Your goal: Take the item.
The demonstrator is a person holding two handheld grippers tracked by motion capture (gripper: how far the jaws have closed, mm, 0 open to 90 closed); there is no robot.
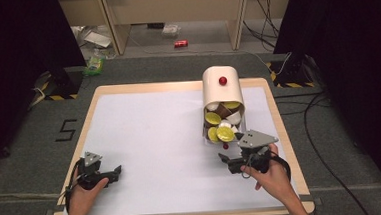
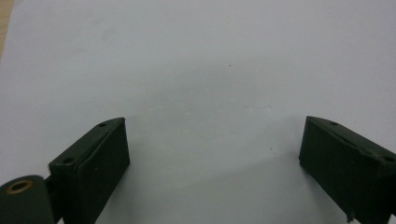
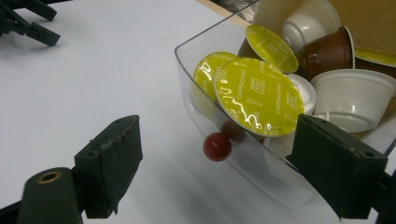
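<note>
Drawer: clear plastic drawer (image 3: 196, 100) pulled out of a cream box (image 1: 222, 88) at the table's (image 1: 145, 135) far right; its front wall faces the right gripper.
Knob: red ball (image 3: 217, 146) on the drawer's front wall, between the right gripper's jaws in the right gripper view, touched by neither.
Capsules: coffee pods fill the drawer, some with yellow-green lids (image 3: 257, 95), one brown (image 3: 329, 51), some white (image 3: 352, 95); they lie tilted against each other.
Right gripper (image 1: 230, 160): jaws spread wide, holding nothing; just in front of the drawer, one jaw beside its corner.
Left gripper (image 1: 113, 173): jaws wide apart, holding nothing; low over bare white table at the near left, well apart from the drawer.
Box top: a second red knob (image 1: 222, 80) on the cream box.
</note>
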